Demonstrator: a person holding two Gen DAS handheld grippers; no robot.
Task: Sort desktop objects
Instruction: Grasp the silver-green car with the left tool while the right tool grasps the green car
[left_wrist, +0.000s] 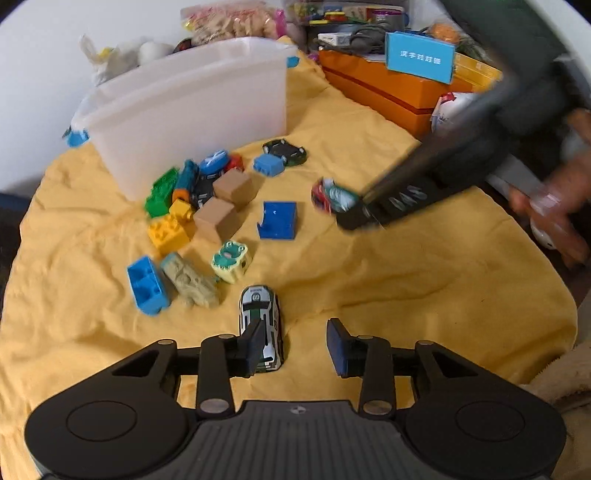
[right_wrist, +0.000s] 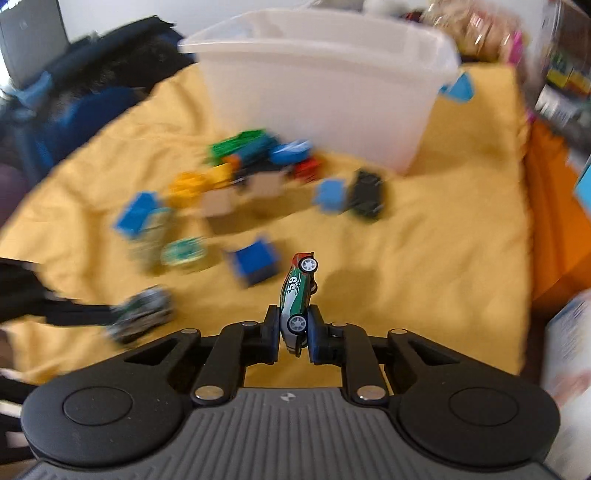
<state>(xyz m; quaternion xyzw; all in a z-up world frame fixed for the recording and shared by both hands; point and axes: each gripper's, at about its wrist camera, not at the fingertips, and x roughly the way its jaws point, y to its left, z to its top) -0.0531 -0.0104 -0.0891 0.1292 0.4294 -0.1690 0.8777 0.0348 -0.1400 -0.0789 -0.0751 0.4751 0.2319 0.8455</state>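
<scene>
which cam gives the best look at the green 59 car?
The right wrist view: the green 59 car is sharp and centred, turned on its side and clamped between the pads of the right gripper, number and wheels readable. The left wrist view shows it only as a small motion-blurred red and green shape at that gripper's tip.

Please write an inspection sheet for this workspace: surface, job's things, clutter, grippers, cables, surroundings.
Surface: yellow cloth, wrinkled.
Job's things: white bin at the back; blocks heaped before it; dark car and blue block apart; white car near the left gripper.
Clutter: orange box, bags and toys behind.
Grippers: left gripper open, white car beside one finger; right gripper shut on the green car, held on its side.
Cables: nothing seen.
Surroundings: white wall, dark fabric at the left of the right wrist view.
</scene>
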